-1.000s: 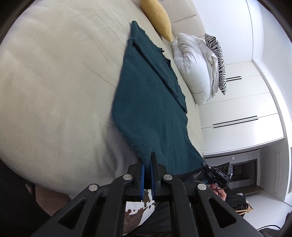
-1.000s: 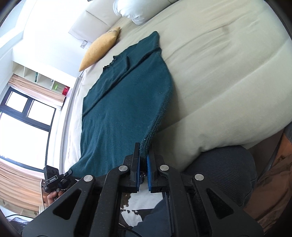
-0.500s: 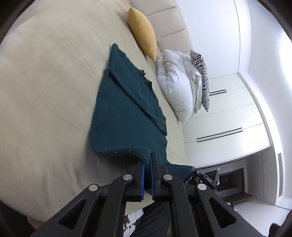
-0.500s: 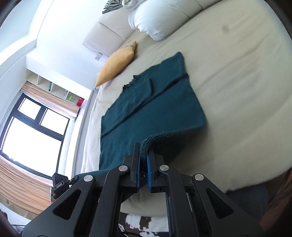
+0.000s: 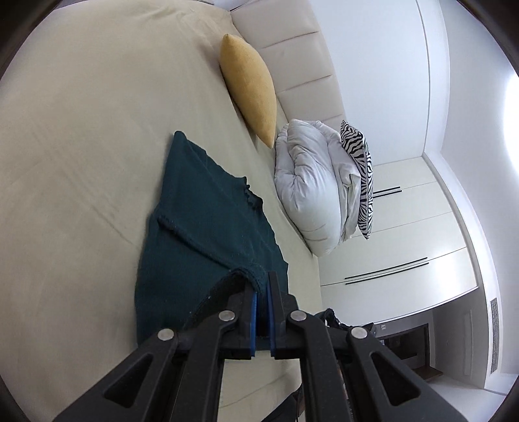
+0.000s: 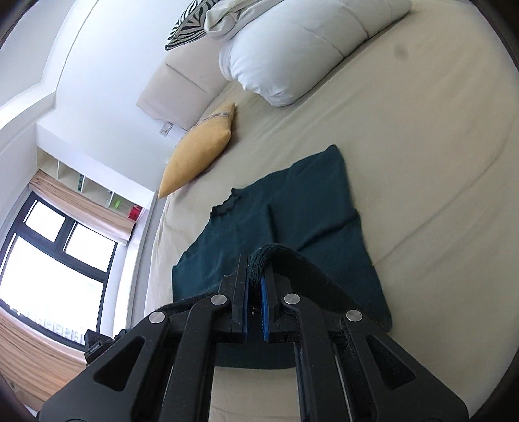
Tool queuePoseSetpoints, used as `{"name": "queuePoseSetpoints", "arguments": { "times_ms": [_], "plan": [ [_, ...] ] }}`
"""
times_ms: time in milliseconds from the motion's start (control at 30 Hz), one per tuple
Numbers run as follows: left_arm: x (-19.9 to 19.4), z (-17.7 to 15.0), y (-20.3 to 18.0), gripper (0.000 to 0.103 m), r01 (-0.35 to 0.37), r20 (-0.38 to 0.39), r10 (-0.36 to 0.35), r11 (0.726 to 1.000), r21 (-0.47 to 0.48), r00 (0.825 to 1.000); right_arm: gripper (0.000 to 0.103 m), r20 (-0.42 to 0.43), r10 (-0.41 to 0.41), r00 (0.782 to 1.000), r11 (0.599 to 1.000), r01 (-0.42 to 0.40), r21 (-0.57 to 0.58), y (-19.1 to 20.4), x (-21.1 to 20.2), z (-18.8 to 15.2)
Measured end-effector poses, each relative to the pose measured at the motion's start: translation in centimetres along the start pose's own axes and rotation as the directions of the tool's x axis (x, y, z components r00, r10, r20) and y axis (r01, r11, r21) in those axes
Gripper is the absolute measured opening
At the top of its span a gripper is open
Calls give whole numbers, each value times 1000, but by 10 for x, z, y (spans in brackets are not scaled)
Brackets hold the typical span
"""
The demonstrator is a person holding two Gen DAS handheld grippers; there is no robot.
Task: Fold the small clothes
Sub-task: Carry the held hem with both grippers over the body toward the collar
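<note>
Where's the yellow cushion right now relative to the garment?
The yellow cushion leans against the headboard at the far end of the bed, beyond the teal garment and beside the white duvet; the right wrist view shows it upper left.

Teal garment (image 5: 207, 233): near hem hidden behind the left gripper (image 5: 262, 285) and, in the right wrist view, behind the right gripper (image 6: 254, 269); the pinched edge is covered where the jaws meet on it. Bed (image 5: 81, 162): near and left edges cut off by the fisheye rim. Zebra-print cushion (image 6: 188, 22): mostly cropped at the top edge, partly behind the white duvet (image 6: 292, 48). Shelf items (image 6: 126, 207) beside the window: too small to identify. Dark device (image 6: 97, 344) at the lower left: largely hidden.
</note>
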State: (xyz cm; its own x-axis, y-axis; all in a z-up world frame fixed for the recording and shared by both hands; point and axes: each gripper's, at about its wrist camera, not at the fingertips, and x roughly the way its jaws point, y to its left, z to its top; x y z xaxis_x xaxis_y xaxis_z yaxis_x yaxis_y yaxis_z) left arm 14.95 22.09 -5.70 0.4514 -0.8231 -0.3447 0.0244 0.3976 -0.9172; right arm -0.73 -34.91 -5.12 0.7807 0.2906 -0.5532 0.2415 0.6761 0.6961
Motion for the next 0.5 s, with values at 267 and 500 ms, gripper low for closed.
{"name": "queuePoseSetpoints", "arguments": {
  "times_ms": [267,500],
  "plan": [
    [53,60,1,6,-40,13,40,999,9,999,5,11,-67,998,998,67,-3,-6,76,62],
    [89,112,13,6,-73,31,73,997,-15,997,5,25,-80,996,996,79,44,-16,145,106]
  ]
}}
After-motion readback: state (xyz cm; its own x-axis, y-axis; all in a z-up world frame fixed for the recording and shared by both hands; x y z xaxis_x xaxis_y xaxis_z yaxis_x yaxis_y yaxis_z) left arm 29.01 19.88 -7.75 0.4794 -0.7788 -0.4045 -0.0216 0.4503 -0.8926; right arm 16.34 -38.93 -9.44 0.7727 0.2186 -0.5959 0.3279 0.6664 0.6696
